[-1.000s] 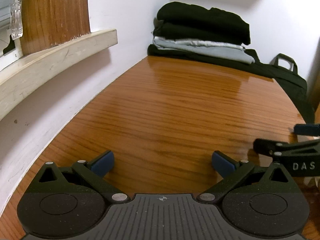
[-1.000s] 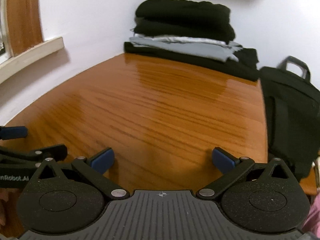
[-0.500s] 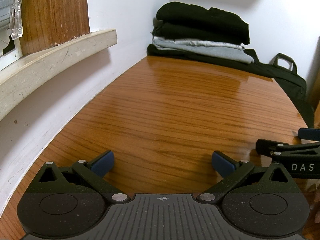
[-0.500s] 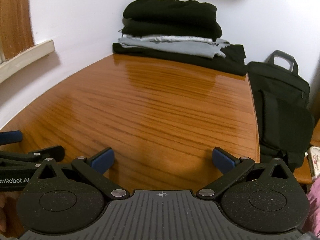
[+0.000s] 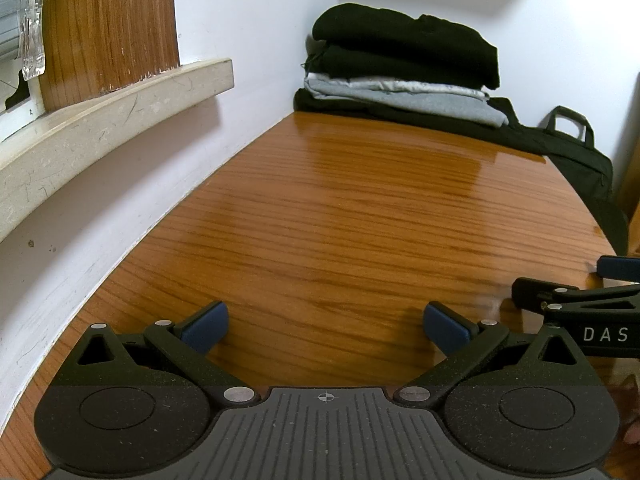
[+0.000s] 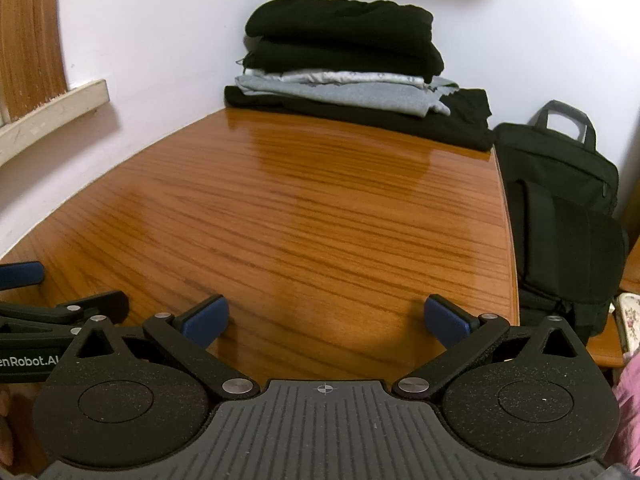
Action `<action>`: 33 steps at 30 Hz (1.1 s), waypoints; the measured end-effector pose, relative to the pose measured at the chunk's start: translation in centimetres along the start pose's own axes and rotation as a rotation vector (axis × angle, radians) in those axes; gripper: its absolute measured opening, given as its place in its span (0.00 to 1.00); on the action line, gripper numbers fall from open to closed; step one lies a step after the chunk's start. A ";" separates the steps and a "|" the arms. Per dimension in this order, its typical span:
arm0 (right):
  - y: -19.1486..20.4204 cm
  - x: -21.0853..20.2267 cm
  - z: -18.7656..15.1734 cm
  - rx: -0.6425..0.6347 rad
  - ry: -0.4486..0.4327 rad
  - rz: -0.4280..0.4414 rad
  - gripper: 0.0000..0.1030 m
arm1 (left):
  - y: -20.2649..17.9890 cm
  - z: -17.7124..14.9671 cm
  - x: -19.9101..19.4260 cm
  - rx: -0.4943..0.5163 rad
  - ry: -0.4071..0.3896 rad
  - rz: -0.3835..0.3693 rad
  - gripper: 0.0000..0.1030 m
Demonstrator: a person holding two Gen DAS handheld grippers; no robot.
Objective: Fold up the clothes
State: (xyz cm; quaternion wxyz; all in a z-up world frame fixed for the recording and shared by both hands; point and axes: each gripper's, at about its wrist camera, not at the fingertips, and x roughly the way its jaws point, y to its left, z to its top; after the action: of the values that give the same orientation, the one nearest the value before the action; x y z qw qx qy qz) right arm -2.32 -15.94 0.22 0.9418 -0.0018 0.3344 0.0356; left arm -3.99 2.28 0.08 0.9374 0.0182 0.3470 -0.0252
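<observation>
A stack of folded clothes (image 5: 400,76) (image 6: 344,68), black and grey layers, rests at the far end of the wooden table (image 5: 340,220) (image 6: 300,220) against the white wall. My left gripper (image 5: 326,326) hovers open over the near part of the table, nothing between its blue pads. My right gripper (image 6: 326,320) is also open and empty, beside the left one. Each gripper shows at the edge of the other's view: the right gripper (image 5: 580,292) and the left gripper (image 6: 60,300). No garment lies near either gripper.
A black bag (image 6: 560,208) (image 5: 580,160) stands off the table's right edge. A pale window sill (image 5: 100,132) and wooden panel (image 5: 108,24) run along the left wall. A floral item (image 6: 630,320) and pink cloth (image 6: 628,396) show at the right edge.
The right wrist view has swung right, so the clothes stack sits more left and the bag shows more. The left gripper has barely moved. Both grippers stay open.
</observation>
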 end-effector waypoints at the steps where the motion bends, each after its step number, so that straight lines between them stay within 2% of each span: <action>1: 0.0 0.0 0.0 0.001 0.000 -0.002 1.00 | 0.0 0.0 0.0 0.000 0.000 0.000 1.00; 33: 0.1 -0.4 -0.2 0.016 0.001 -0.017 1.00 | 0.0 0.2 -0.1 0.001 0.002 -0.001 1.00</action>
State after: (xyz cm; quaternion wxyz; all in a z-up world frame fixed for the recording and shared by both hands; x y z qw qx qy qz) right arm -2.79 -15.91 0.29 0.9419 0.0027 0.3350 0.0250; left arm -3.91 2.29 0.28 0.9370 0.0184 0.3479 -0.0257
